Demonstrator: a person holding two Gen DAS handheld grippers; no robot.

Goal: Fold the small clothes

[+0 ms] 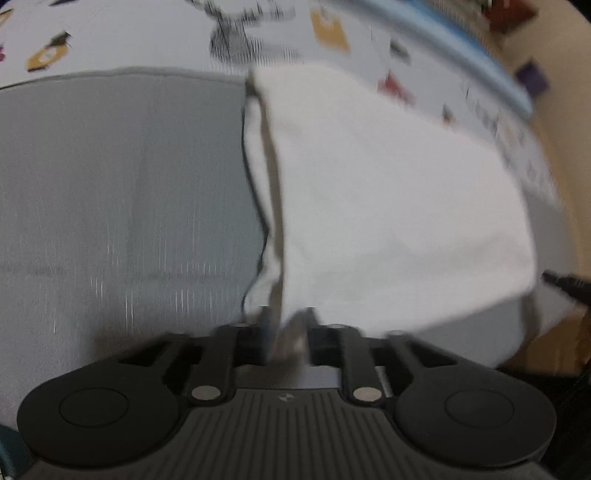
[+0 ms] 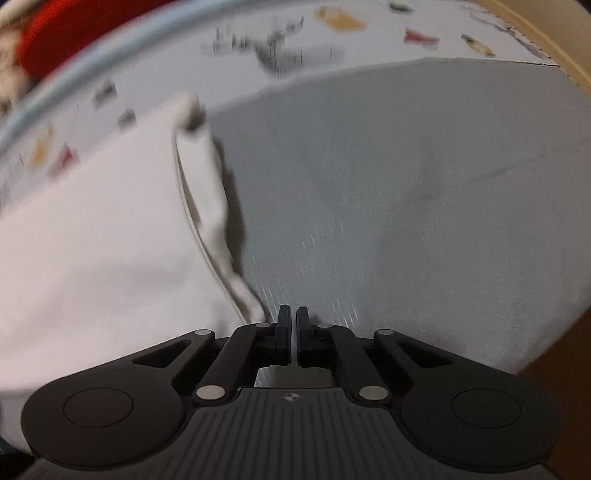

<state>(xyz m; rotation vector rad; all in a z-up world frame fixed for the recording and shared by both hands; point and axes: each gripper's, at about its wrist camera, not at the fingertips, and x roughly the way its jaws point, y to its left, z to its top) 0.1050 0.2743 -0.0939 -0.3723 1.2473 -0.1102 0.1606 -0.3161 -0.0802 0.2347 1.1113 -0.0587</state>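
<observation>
Two black grippers and one piece of clothing show, both views blurred. The left gripper (image 1: 286, 332) has its two fingers pinched on the near edge of a white garment (image 1: 388, 206), cloth bunched between them. From that pinch the garment spreads forward and to the right of the gripper, its folded left edge running straight ahead – so its long axis lies roughly along the gripper's line of sight. It lies over a grey mat (image 1: 122, 192), which covers the worktop to the left of the gripper and ahead of it. Beyond the mat is a white cloth printed with small coloured figures (image 1: 332, 33), edged by a pale blue band (image 1: 491, 70) at the far right. In the right wrist view, the right gripper (image 2: 293, 330) has its two fingers drawn almost together with only a thin slit between them, and nothing visibly caught there – the garment's (image 2: 110, 240) corner ends just to the left of the fingertips. The garment fills the left of this view, its doubled edge running away ahead, with the mat (image 2: 406, 203) to the right.
</observation>
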